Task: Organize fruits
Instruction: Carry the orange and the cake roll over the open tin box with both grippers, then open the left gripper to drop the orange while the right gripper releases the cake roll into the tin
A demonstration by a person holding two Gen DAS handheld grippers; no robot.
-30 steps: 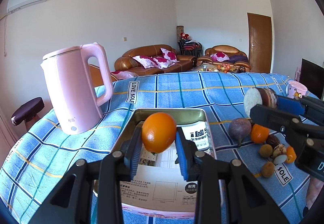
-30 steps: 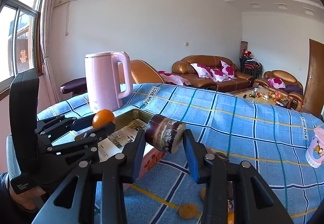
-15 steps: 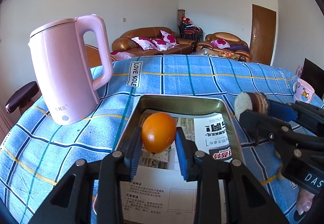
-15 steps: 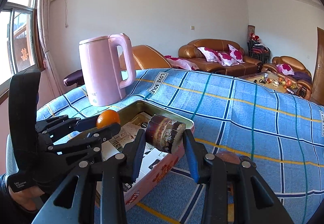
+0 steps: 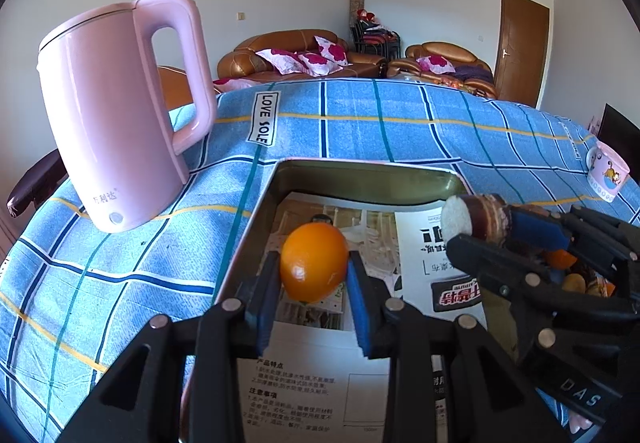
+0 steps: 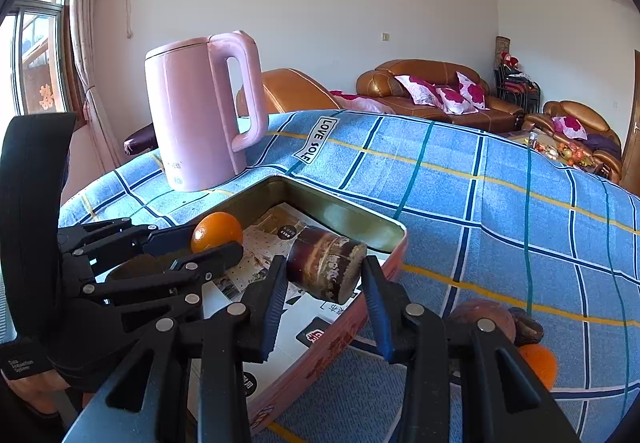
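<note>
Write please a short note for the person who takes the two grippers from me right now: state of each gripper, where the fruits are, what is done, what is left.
Left gripper: shut on the orange, held over the left part of the tin tray.
Right gripper: shut on the sugarcane piece, held over the tray near its right wall.
Tray: lined with printed paper; no fruit seen lying in it yet.
Done: both pieces picked up and brought over the tray.
Left: set both down in the tray, then fetch the loose fruits on the blue tablecloth to the right of the tray.
The pink kettle stands left of the tray.
</note>
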